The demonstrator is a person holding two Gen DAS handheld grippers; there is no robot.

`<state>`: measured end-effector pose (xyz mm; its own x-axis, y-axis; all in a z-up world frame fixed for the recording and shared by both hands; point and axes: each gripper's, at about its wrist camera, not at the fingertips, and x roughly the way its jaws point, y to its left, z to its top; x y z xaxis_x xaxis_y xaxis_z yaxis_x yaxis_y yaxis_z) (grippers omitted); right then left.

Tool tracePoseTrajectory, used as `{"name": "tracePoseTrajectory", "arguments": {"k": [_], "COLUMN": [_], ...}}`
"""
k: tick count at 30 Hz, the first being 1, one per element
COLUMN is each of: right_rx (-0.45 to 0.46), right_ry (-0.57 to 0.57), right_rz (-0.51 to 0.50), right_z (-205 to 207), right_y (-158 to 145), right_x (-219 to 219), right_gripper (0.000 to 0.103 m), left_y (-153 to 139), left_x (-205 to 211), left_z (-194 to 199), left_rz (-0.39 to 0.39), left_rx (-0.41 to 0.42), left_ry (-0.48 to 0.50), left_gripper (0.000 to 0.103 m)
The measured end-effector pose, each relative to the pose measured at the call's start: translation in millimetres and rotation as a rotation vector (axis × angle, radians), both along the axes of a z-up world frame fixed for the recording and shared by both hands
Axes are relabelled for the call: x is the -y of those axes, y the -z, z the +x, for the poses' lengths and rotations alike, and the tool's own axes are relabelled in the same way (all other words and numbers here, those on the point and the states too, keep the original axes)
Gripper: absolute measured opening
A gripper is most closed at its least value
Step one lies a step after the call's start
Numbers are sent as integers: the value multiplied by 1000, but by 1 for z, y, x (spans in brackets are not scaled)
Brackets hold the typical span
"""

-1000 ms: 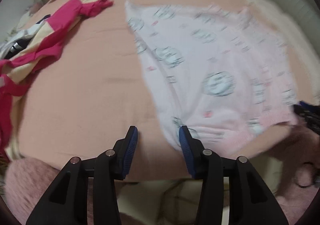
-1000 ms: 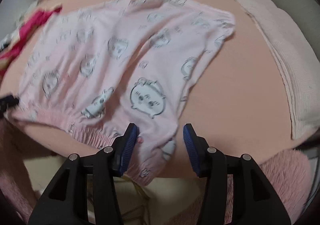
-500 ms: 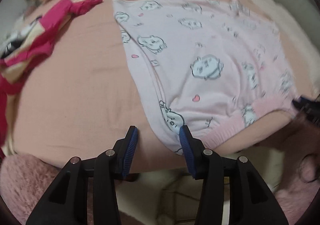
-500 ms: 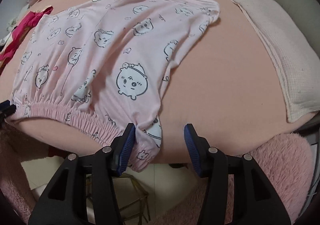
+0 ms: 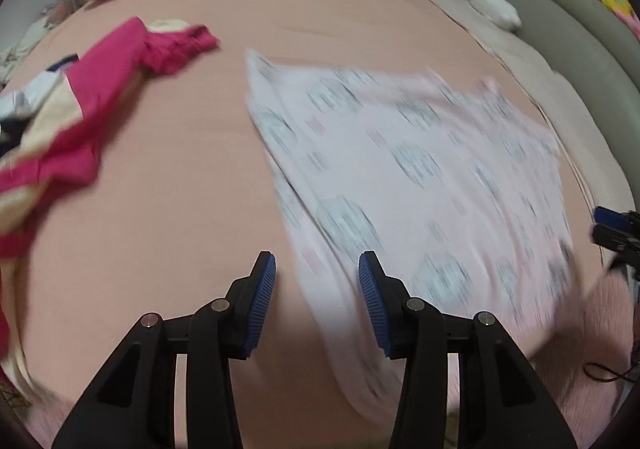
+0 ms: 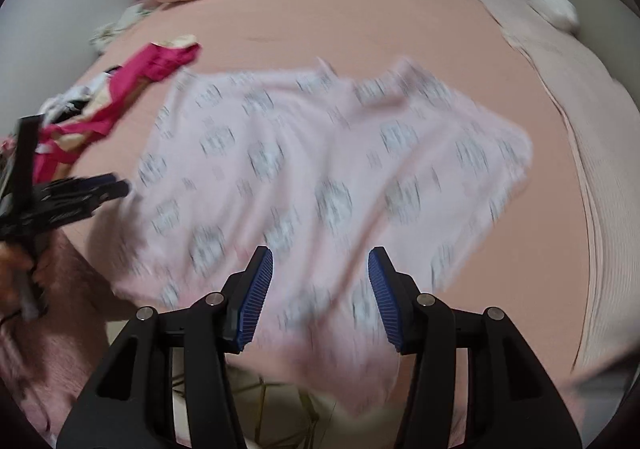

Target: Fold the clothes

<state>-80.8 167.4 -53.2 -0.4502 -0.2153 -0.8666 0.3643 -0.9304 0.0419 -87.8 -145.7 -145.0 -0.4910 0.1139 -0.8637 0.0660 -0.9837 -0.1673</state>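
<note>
Seeing both grippers, left gripper [image 5: 317, 299] and right gripper [image 6: 320, 295], with jaws released above the pink shorts [image 6: 320, 177] on the bed [image 5: 180, 185], we risk pinching only one layer, or catching bedsheet.

The pink printed shorts [image 5: 420, 177] are so smeared that their little cartoon pictures cannot be made out, the bright pink clothes [image 5: 80, 121] run off the left edge, and the right gripper [image 5: 616, 229] is cut by the side.

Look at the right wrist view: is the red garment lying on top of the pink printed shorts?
No, the red garment lies beside the pink printed shorts, off their far left corner.
</note>
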Motion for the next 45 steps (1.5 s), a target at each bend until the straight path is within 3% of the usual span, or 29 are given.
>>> {"name": "tracePoseTrajectory", "arguments": {"k": [3,6,10,14,16,17,18,21,25,27,30,32,35,37,41,44,45], "right_rx": [-54,-61,-7,69,112,130,143,125,26,4,29,47,113,134,171,168,145], "right_ry": [-32,-29,-31,-41,-54,-59,-65,-69,-46,-13,57,87,46,24,32,29,23], "right_rz": [42,79,53,96,124,127,122,24,-56,-12,7,-74,-157,-128,-154,-163,-147], "right_z": [-55,-116,-180,-223,-238,-242,-243,-243,-244,-249,-262,-266,-267,-267,-265,-268,-266], "right_y": [-22,-17,12,54,77,85,92,92,75,76,87,87,90,94,111,106,100], "right_x": [11,23,43,67,75,77,77,75,68,66,55,45,44,49,56,60,63], "right_gripper": [51,51,51,51,51,47,32,11,11,10,10,11,34,34,30,8,8], "left_y": [-1,9,24,40,45,46,48,45,38,36,38,41,46,49,53,45,42], "left_x": [30,45,58,58,52,48,45,41,46,49,55,58,50,42,29,20,18], "left_z": [-41,-87,-119,-135,-139,-141,-144,-151,-156,-155,-154,-154,-156,-159,-168,-170,-170], "left_rz": [9,46,81,133,122,112,102,133,202,197,195,220,232,213,138,98,83], "left_rx": [-37,-59,-51,-40,-40,-42,-45,-59,-91,-97,-93,-87,-71,-67,-60,-76,-84], "left_ry": [-36,-77,-97,-65,-34,-18,-1,25,8,-5,-29,-37,-14,4,-10,-4,-1], "left_gripper": [46,46,46,46,46,46,46,46,46,46,46,46,46,45,31,7,7]}}
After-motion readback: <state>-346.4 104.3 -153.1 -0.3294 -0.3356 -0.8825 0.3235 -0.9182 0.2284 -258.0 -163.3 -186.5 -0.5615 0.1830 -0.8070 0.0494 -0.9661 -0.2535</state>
